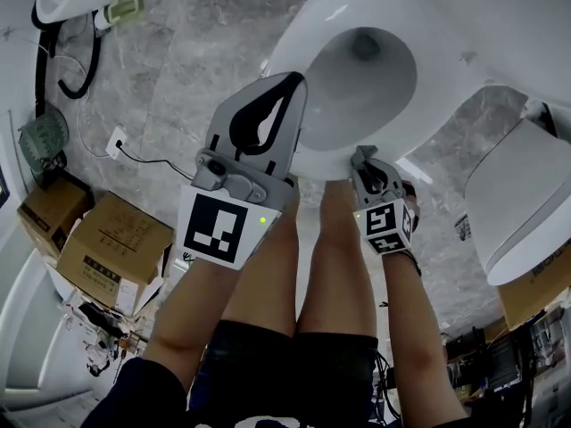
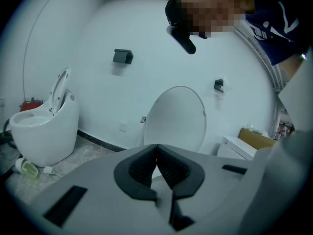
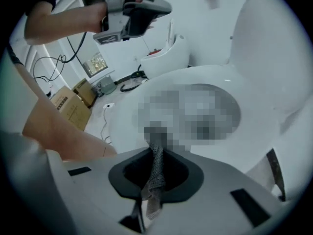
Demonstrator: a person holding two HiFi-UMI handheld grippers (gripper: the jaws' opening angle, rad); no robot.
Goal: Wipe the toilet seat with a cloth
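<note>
The white toilet (image 1: 303, 34) stands ahead of me with its bowl open. Its lid (image 2: 178, 116) is raised against the wall. My right gripper (image 1: 361, 153) sits at the bowl's near rim, shut on a grey mesh cloth (image 3: 155, 173). The cloth runs up between the jaws to the front of the seat rim (image 3: 132, 106). In the head view the cloth is hidden by the gripper. My left gripper (image 1: 287, 92) is held higher, above the rim's left side, jaws shut with nothing between them (image 2: 156, 148). It also shows at the top of the right gripper view (image 3: 161, 6).
A second white toilet (image 1: 522, 203) stands to the right and a third (image 2: 44, 126) to the left. Cardboard boxes (image 1: 111, 243) and loose cables (image 1: 134, 154) lie on the grey marble floor at the left. The person's bare legs (image 1: 335, 266) stand just before the bowl.
</note>
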